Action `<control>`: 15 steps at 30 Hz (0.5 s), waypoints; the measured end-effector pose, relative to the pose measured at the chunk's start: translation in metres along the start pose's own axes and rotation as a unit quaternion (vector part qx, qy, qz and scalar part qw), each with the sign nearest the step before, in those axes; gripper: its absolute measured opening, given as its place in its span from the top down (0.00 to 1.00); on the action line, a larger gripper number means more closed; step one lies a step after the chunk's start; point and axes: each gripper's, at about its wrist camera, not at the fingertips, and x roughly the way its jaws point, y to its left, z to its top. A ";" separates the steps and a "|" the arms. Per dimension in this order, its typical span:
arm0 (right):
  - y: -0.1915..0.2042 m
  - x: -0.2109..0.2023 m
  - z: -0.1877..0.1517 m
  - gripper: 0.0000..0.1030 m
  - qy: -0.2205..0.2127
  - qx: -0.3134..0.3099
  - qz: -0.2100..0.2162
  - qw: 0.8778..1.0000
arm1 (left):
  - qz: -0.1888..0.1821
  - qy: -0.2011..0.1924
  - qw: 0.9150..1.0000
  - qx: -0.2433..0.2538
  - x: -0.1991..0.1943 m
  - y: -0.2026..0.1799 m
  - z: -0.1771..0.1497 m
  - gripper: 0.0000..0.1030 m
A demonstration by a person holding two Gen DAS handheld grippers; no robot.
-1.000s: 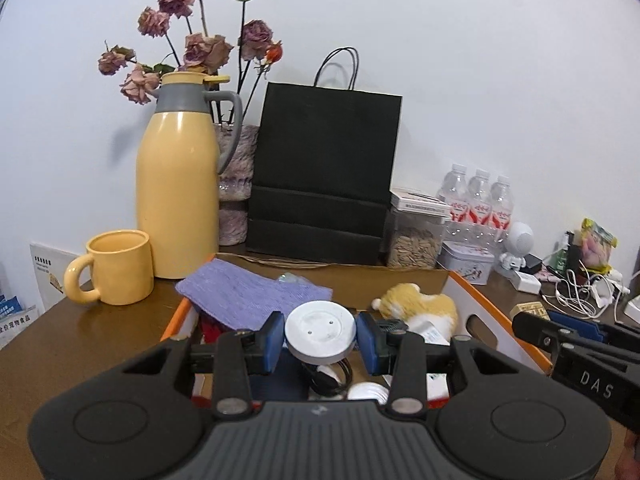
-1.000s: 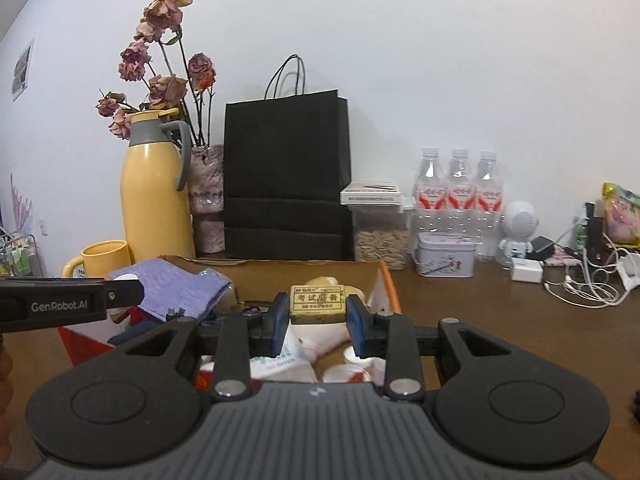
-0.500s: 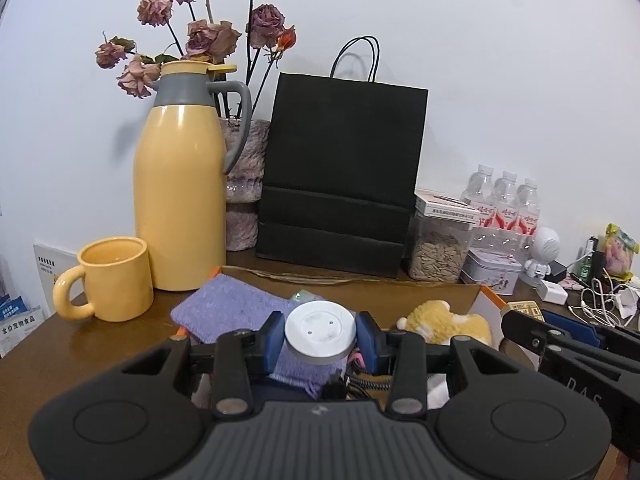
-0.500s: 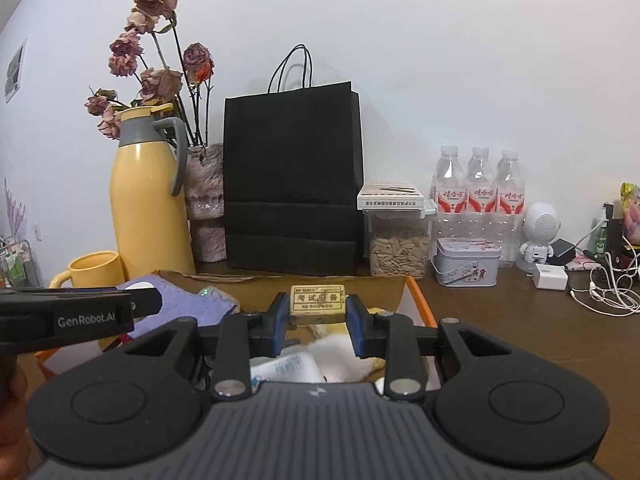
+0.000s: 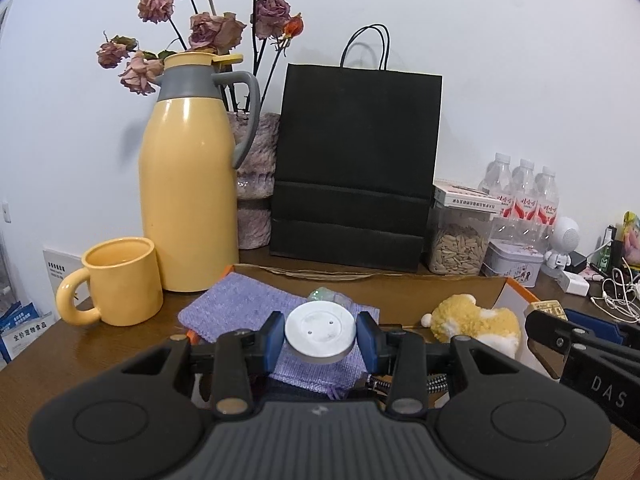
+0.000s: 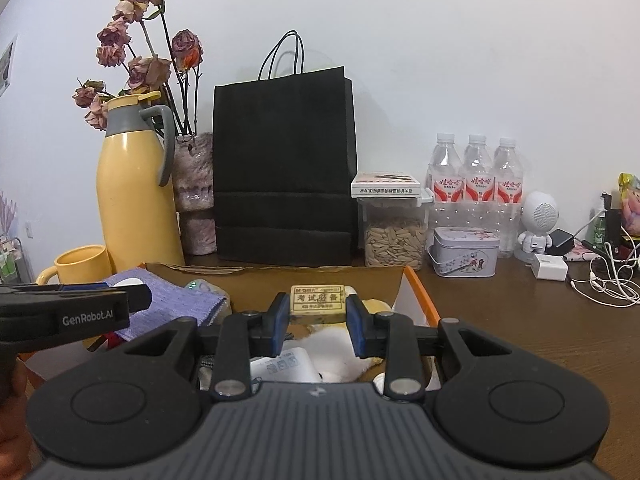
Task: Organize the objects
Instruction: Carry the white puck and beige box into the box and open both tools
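My left gripper (image 5: 320, 338) is shut on a round white disc (image 5: 320, 332) and holds it above the open cardboard box (image 5: 400, 284). My right gripper (image 6: 318, 312) is shut on a small yellowish eraser with printed characters (image 6: 318, 300), also above the box (image 6: 416, 292). In the box lie a purple cloth (image 5: 248, 304), a yellow plush toy (image 5: 476, 320) and small white items (image 6: 284, 366). Each gripper shows at the edge of the other's view: the right one (image 5: 580, 356) and the left one (image 6: 72, 312).
A yellow thermos (image 5: 190, 184), yellow mug (image 5: 120, 280), vase of dried roses (image 5: 256, 184) and black paper bag (image 5: 356, 160) stand behind the box. A seed jar (image 6: 394, 236), tin (image 6: 466, 250), water bottles (image 6: 476, 184), white speaker (image 6: 538, 220) and cables (image 6: 608, 280) fill the right.
Both grippers have risen and moved back with their objects still held. The box contents sit lower in both views now.
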 end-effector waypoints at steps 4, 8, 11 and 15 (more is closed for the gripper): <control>0.000 0.001 0.000 0.70 0.005 -0.002 -0.001 1.000 | 0.004 -0.002 1.000 0.002 -0.001 0.000 0.000 0.63; 0.000 0.000 -0.001 0.39 0.008 -0.005 -0.012 1.000 | 0.017 -0.008 1.000 0.010 -0.004 0.000 0.000 0.36; -0.001 -0.004 -0.001 0.13 0.002 -0.004 -0.016 1.000 | 0.013 -0.023 1.000 0.005 -0.010 0.003 0.001 0.07; -0.001 -0.008 0.000 0.00 -0.007 -0.006 -0.018 1.000 | 0.010 -0.039 0.999 0.003 -0.017 0.002 0.000 0.00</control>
